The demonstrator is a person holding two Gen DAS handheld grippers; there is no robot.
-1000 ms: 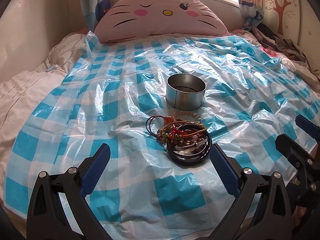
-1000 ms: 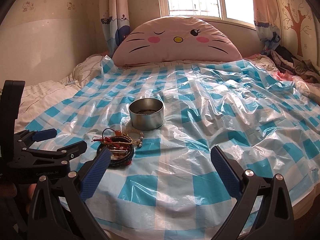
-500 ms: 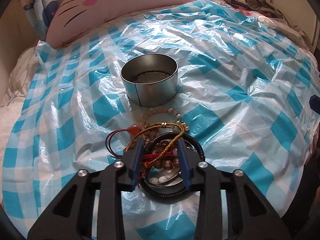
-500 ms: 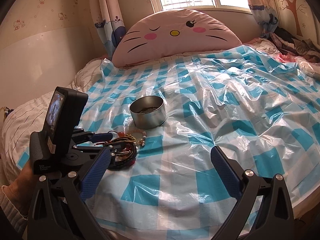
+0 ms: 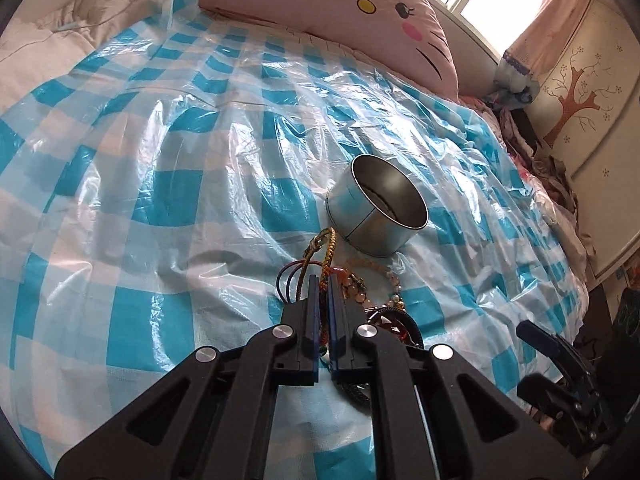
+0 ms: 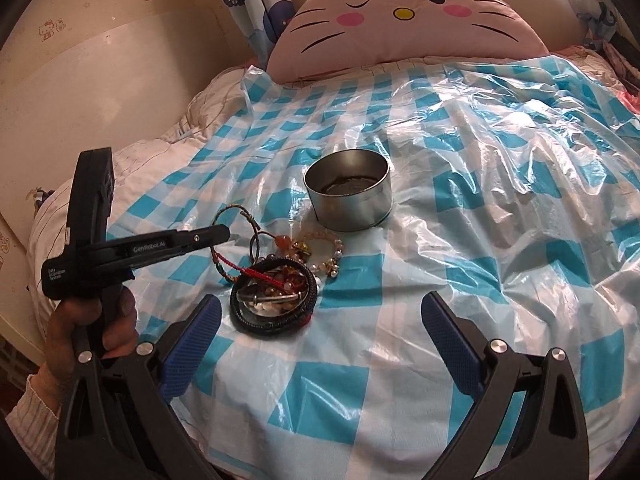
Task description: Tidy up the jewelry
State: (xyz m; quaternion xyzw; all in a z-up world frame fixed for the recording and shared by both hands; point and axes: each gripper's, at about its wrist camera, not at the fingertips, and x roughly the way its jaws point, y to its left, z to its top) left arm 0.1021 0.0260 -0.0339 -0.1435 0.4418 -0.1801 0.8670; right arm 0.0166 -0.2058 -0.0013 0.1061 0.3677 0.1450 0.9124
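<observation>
The left gripper (image 5: 324, 280) is pinching a yellow braided bracelet (image 5: 327, 248) tight between its fingers, just in front of the round tin (image 5: 376, 216). The right gripper (image 6: 320, 320) is waiting with its fingers wide apart and nothing in them, well in front of the tin. The pile of jewelry (image 6: 276, 284) is lying just in front of the tin too. This looks like the picking-up step. Next, the bracelet probably needs lifting free of the pile and dropping into the tin.

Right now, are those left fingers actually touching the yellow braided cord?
Touching. The left wrist view shows the left gripper shut on the yellow braided cord, which runs up from between the fingers. The right wrist view shows it lifted off the pile.
</observation>
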